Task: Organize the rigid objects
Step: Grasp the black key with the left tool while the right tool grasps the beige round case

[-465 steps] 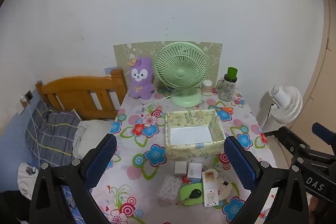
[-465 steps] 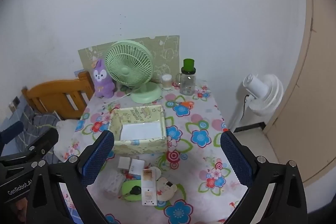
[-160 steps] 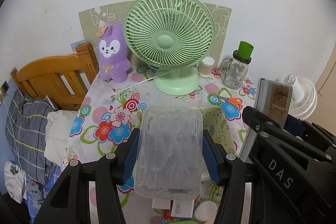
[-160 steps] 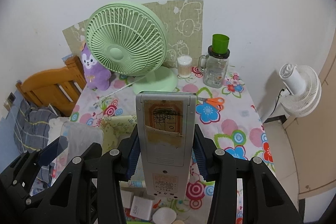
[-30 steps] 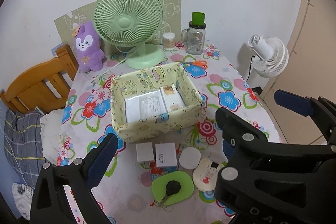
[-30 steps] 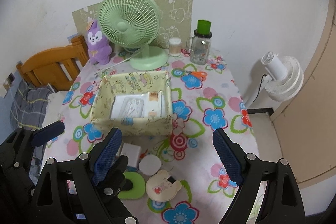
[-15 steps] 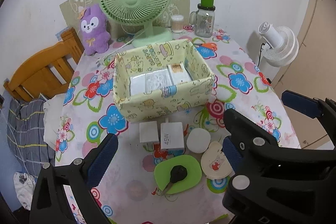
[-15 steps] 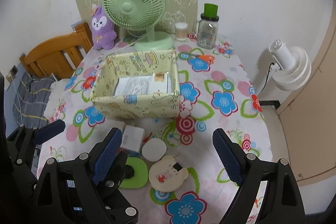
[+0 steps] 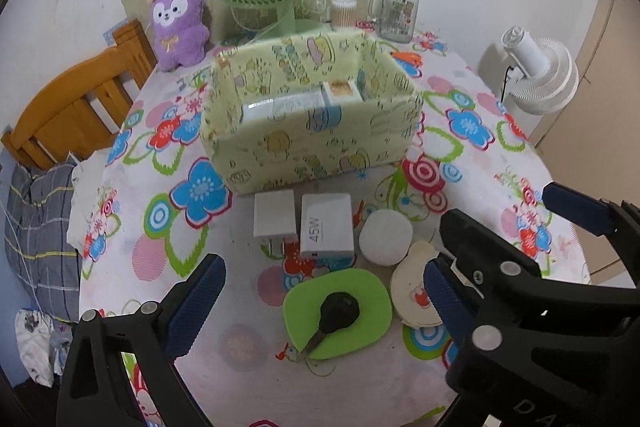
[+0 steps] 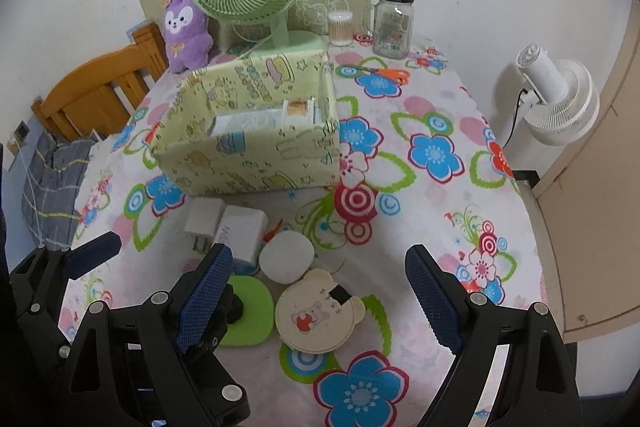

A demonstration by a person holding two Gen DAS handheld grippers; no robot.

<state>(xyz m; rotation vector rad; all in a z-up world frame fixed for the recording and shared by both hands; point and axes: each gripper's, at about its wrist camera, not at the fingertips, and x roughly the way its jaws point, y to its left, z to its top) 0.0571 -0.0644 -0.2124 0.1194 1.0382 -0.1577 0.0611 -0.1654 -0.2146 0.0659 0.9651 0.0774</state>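
Left wrist view: the left gripper (image 9: 320,307) is held spread and empty over the green tray (image 9: 337,313) with a black key (image 9: 338,311). The right gripper (image 10: 316,291), likewise spread, is held above the bear-shaped case (image 10: 318,315), near the yellow storage box (image 10: 256,135).

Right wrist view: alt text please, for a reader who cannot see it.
The open, empty right gripper hovers over a bear-shaped cream case on a floral tablecloth. Behind lie a round white disc, two white chargers and a partly filled yellow box.
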